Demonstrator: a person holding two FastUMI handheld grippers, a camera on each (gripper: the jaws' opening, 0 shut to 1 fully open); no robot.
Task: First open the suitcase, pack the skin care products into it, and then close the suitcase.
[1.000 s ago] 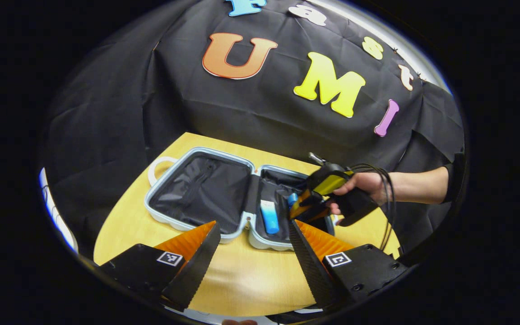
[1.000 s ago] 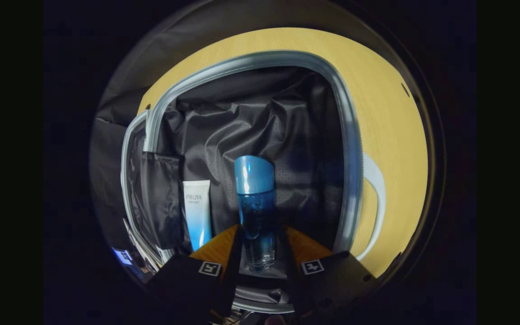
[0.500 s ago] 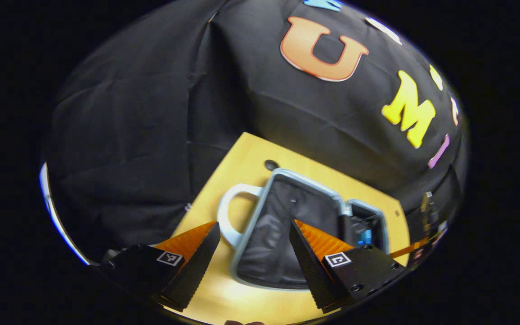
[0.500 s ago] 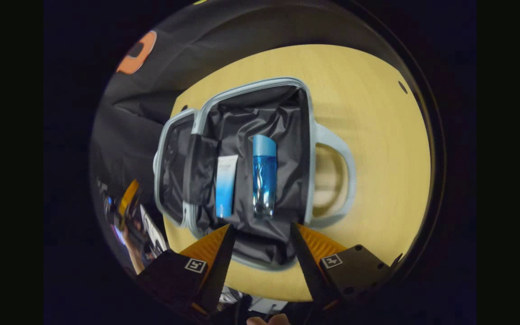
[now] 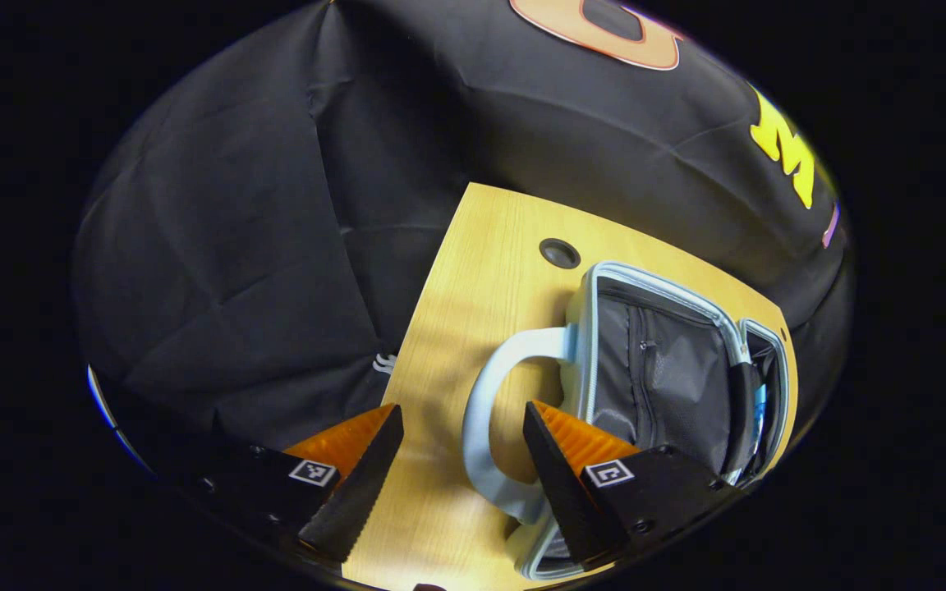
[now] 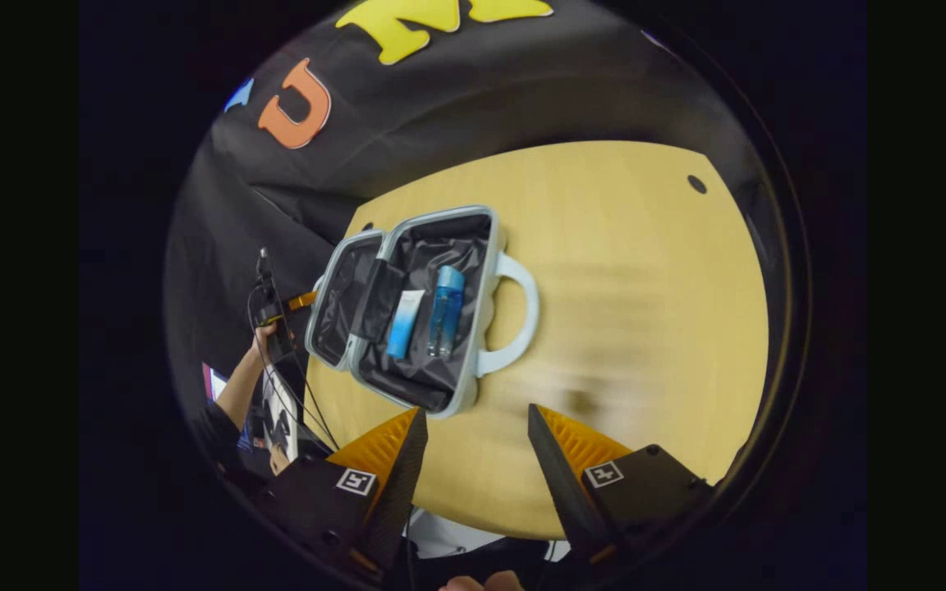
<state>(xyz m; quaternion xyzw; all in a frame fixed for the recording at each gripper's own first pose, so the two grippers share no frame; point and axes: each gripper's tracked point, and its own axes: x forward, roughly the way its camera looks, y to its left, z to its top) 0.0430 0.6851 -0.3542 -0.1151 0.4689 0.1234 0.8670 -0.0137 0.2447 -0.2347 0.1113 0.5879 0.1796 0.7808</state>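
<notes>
Light wooden table [image 6: 645,312], round cable hole near its far edge. Open pale blue suitcase [image 6: 473,386] lies flat on it.

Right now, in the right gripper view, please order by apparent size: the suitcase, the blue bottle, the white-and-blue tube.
1. suitcase, clearly largest; it holds both others.
2. blue bottle.
3. white-and-blue tube, only slightly smaller than the bottle; they lie side by side, so this ranking is unsure.
</notes>
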